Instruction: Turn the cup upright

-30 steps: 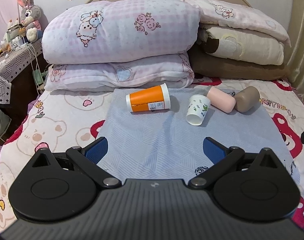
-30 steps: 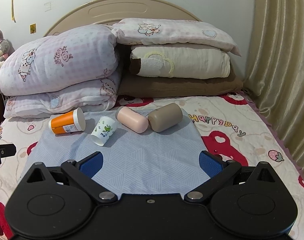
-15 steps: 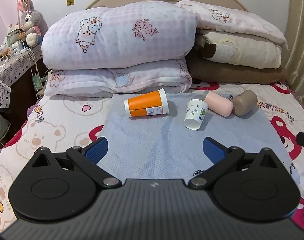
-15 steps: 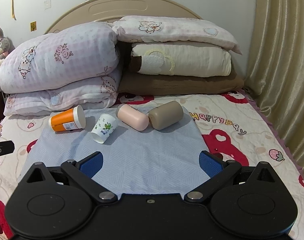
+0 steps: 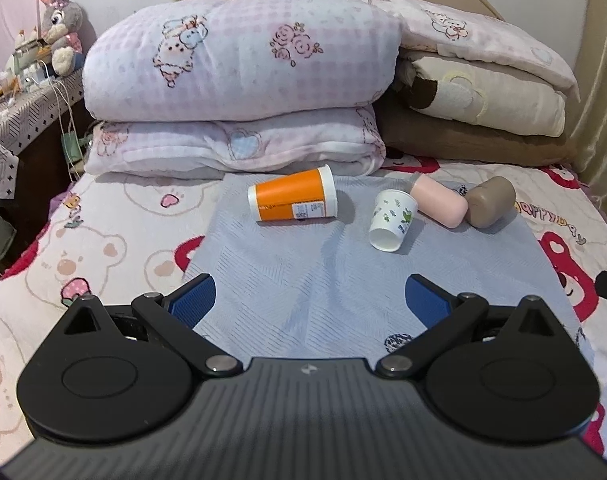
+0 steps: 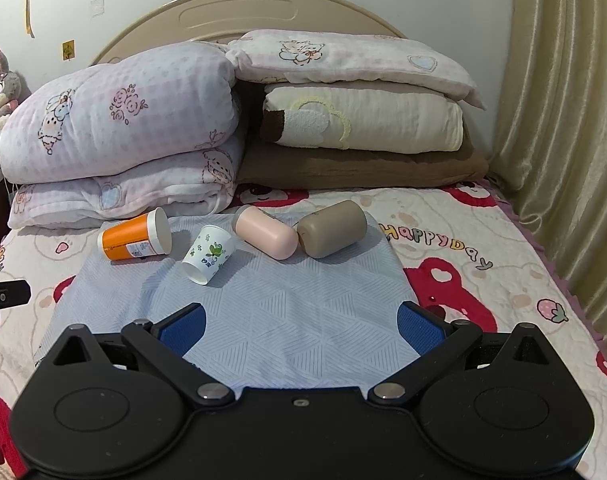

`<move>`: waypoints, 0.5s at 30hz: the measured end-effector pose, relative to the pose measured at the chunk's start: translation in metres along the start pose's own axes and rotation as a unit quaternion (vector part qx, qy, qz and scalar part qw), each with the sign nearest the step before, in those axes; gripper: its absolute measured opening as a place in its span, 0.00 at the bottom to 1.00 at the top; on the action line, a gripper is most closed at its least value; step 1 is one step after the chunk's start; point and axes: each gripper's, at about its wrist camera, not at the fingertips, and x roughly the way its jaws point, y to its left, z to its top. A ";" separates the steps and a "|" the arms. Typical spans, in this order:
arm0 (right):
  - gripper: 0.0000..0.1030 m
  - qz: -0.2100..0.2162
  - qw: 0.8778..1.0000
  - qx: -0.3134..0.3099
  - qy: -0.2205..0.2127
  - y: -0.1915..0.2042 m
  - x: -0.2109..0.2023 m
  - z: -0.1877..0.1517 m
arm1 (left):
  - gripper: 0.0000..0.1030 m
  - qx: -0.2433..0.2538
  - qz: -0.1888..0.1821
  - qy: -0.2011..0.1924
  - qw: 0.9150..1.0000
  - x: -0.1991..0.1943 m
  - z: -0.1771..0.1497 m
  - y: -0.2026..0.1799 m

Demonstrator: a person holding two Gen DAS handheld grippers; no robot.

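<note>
Left wrist view: the left tool gapes wide, empty, above the blue mat; beyond lie the white cup and orange cup, tipped. Only the right wrist view shows the right tool, equally spread, empty.

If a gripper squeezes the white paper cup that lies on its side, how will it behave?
The white cup looks thin-walled, so it probably dents. It lies tilted on its side on the soft mat, so a push likely rolls it in a curve. Probably very light.

Bare mat before cups — pillows seemingly close behind.
</note>
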 end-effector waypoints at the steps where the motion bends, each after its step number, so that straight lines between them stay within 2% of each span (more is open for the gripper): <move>1: 1.00 0.000 1.000 0.000 0.001 0.000 0.000 0.000 | 1.00 -0.002 -0.003 0.004 1.000 0.002 0.000 0.000; 5: 1.00 0.004 1.000 0.001 0.006 0.000 0.003 0.000 | 1.00 0.008 -0.014 0.010 1.000 0.006 -0.002 -0.004; 8: 1.00 0.013 1.000 -0.001 0.007 -0.002 0.003 0.001 | 1.00 0.015 -0.037 0.021 0.999 0.008 -0.003 -0.010; 12: 1.00 0.016 1.000 -0.016 -0.010 -0.006 0.003 0.001 | 1.00 0.032 -0.033 0.024 0.999 0.009 0.011 -0.025; 15: 1.00 0.024 0.999 -0.032 -0.033 -0.010 0.003 0.006 | 1.00 0.039 -0.048 0.038 0.997 0.017 0.024 -0.033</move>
